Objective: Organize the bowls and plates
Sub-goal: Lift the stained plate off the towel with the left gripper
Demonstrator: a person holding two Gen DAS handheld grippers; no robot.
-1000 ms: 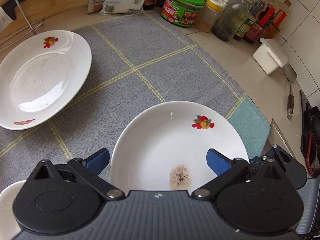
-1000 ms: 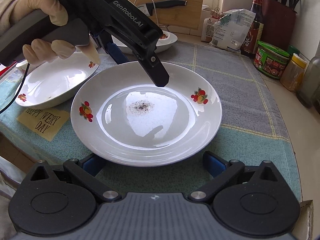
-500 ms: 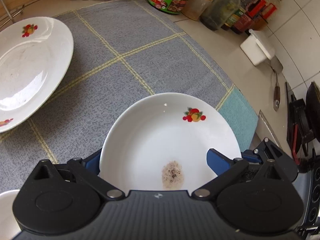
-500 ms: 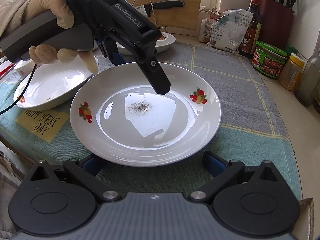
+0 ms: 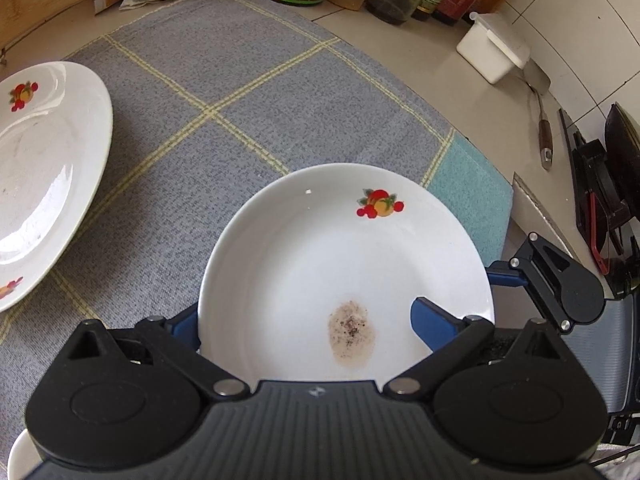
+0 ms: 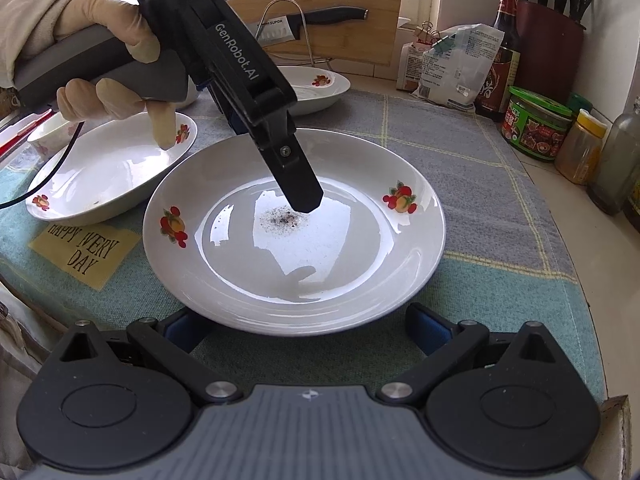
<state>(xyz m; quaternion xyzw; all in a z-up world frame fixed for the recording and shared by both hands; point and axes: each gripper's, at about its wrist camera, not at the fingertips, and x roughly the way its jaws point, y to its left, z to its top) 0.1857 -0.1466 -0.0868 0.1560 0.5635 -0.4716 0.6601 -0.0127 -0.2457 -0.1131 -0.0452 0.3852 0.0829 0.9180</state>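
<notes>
At nine o'clock in your right wrist view, a second plate (image 6: pixel 108 172) lies on the checked cloth (image 6: pixel 460 152) covering the counter, its rim under the soiled plate (image 6: pixel 296 236) at centre. Your gloved left hand (image 6: pixel 108 64) holds the left claw (image 5: pixel 305 320) tipped down over that soiled plate; its jaws stand wide and have just been closing a little, one finger inside the dish above the dark residue (image 6: pixel 282 218), one outside the rim, neither pressing. At six o'clock your right claw (image 6: pixel 304 326) is spread apart, straddling the near rim without touching. A third plate (image 6: pixel 316 88) sits at twelve o'clock.
</notes>
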